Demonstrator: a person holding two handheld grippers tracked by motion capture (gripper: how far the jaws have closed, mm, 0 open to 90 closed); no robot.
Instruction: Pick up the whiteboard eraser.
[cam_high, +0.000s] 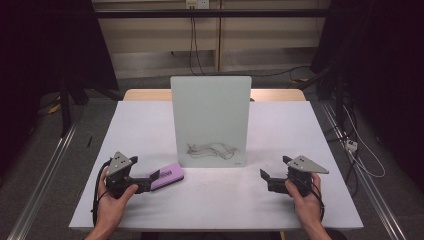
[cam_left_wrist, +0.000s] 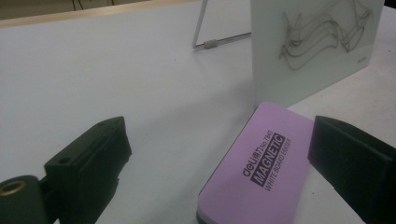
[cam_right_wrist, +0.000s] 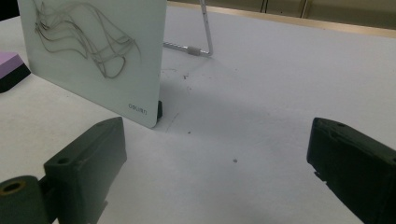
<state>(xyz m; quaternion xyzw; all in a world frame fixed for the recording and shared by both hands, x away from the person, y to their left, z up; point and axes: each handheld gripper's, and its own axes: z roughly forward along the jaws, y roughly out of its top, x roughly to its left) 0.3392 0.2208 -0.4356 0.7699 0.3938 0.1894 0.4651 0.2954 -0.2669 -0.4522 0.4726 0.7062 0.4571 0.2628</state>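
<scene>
Left tool, held in the person's left hand near the front left of the white desk: jaws spread wide, gripping nothing. In the left gripper view the purple eraser lies flat on the desk in the gap between the two jaws, nearer the right-hand jaw; its black label reads "MAGNETIC WHITE BOARD ERASER". Whether either jaw touches it cannot be told. In the high view the eraser sits at the tips of this tool, pointing toward the board.

Centre: a small whiteboard stands upright on the desk, ahead of both tools and between them, propped from behind by a wire stand. Grey scribbled lines mark its lower part. Its near lower corner lies just beyond the eraser.

Right tool, held in the person's right hand near the front right of the desk: jaws likewise spread wide and empty, with bare desk between them. In the right gripper view the whiteboard stands ahead and to the left of the jaws, with an end of the eraser beyond it at the far left.
</scene>
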